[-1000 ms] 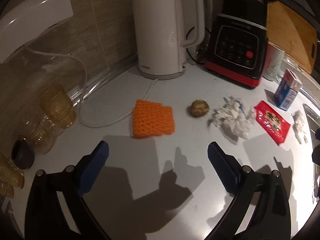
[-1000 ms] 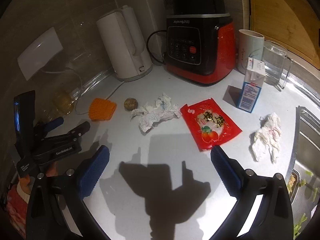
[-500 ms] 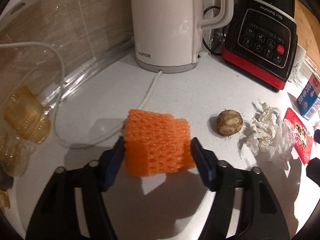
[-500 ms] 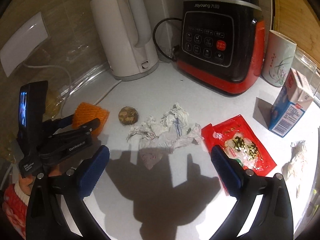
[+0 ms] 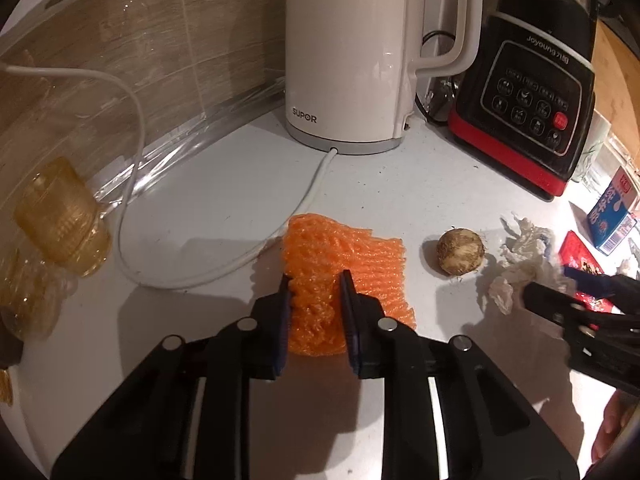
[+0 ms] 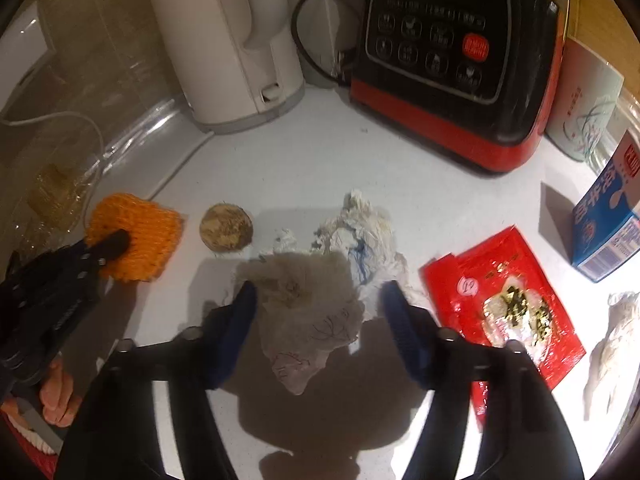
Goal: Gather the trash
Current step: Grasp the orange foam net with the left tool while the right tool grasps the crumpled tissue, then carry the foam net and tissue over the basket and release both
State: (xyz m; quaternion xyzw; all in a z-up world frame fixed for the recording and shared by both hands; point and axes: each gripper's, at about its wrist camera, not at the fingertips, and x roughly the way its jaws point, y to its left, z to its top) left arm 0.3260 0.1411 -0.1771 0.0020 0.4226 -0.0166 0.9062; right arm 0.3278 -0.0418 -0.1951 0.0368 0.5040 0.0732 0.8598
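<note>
My left gripper (image 5: 315, 284) is shut on the near edge of an orange foam fruit net (image 5: 352, 256) that lies on the white counter; the net also shows in the right wrist view (image 6: 140, 224). My right gripper (image 6: 316, 300) is open, its fingers on either side of a crumpled white tissue (image 6: 320, 280), low over it. A brown round fruit pit (image 6: 226, 226) lies between net and tissue. A red snack wrapper (image 6: 504, 300) and a second crumpled tissue (image 6: 612, 344) lie to the right.
A white kettle (image 5: 352, 52) with its cord and a black-and-red blender (image 6: 452, 52) stand at the back. A blue-and-white carton (image 6: 612, 216) and a mug (image 6: 584, 108) stand at the right. Amber glass cups (image 5: 60, 212) sit at the left.
My left gripper moved forward to the orange net and closed on it. My right gripper moved forward and down to the crumpled tissue and narrowed around it.
</note>
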